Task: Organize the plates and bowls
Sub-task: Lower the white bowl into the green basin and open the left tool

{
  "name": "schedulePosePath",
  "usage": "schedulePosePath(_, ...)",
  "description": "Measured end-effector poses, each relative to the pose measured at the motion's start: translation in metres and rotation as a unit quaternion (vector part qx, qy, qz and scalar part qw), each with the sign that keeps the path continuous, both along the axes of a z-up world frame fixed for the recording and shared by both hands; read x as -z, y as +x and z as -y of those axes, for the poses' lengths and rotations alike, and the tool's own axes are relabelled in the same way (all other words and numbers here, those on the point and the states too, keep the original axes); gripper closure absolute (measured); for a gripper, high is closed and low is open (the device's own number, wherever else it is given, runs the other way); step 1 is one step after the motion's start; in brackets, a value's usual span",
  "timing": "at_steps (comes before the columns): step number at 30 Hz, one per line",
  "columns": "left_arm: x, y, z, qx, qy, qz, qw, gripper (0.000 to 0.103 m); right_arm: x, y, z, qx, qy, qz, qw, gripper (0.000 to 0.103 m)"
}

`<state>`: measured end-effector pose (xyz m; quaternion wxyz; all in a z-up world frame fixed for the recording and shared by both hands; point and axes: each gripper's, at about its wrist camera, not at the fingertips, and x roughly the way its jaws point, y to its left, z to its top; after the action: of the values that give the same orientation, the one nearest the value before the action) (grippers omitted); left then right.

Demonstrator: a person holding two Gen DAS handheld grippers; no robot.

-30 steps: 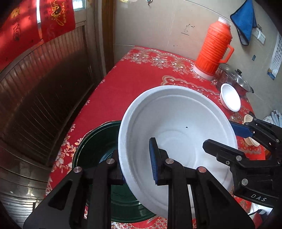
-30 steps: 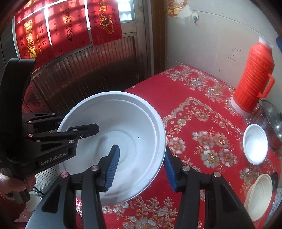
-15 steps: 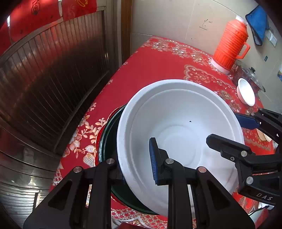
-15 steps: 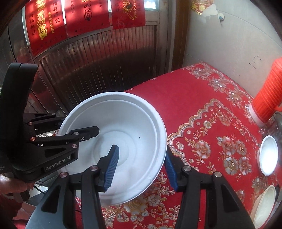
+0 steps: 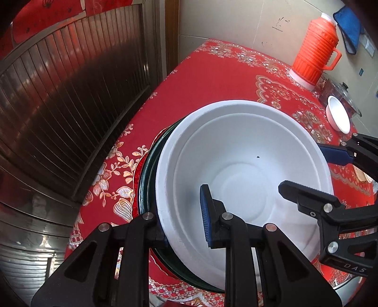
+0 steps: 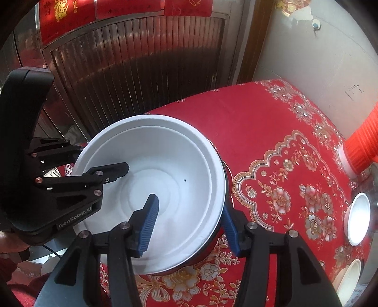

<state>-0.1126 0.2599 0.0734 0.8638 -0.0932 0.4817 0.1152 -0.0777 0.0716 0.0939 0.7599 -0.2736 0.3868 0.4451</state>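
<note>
Left wrist view: the large white bowl is seen nested on the dark green basin at the near edge of the red-clothed counter. The left tool is clamped on its near rim. If that grip is released while the bowl sits tilted, a slide off the counter edge could follow. "DAS" is read on the right tool.

Right wrist view: the right tool is opening, its pads straddling the rim without pressing. "GenRobot.AI" is printed on the left tool. Gold characters on the red banners cannot be read reliably.
</note>
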Motion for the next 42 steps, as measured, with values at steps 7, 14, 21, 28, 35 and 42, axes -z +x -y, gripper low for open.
schedulePosePath(7, 0.001, -0.004, 0.005, 0.001, 0.011, 0.008, 0.9999, 0.080, 0.001, -0.004, 0.000, -0.005, -0.007, 0.008, 1.000, 0.044)
schedulePosePath(14, 0.001, -0.002, 0.010, 0.012, 0.003, 0.012, 0.9998, 0.060, 0.000, -0.005, 0.005, -0.008, 0.000, -0.002, 1.000, 0.042)
schedulePosePath(21, -0.005, -0.004, 0.015, 0.016, -0.003, 0.023, 0.9996, 0.044, -0.003, -0.003, 0.010, 0.001, 0.009, -0.009, 1.000, 0.041)
schedulePosePath(28, -0.010, -0.005, 0.011, -0.004, 0.017, 0.039, 0.9991, 0.043, -0.005, 0.000, 0.018, 0.014, 0.028, -0.021, 0.999, 0.032)
schedulePosePath(35, -0.016, -0.006, 0.013, -0.008, 0.039, 0.049, 0.9980, 0.043, -0.004, -0.002, 0.020, 0.013, 0.035, -0.024, 0.999, 0.031)
schedulePosePath(42, -0.039, -0.012, 0.012, -0.016, 0.052, 0.101, 0.9934, 0.027, -0.007, 0.002, 0.029, 0.023, 0.056, -0.037, 0.997, 0.030)
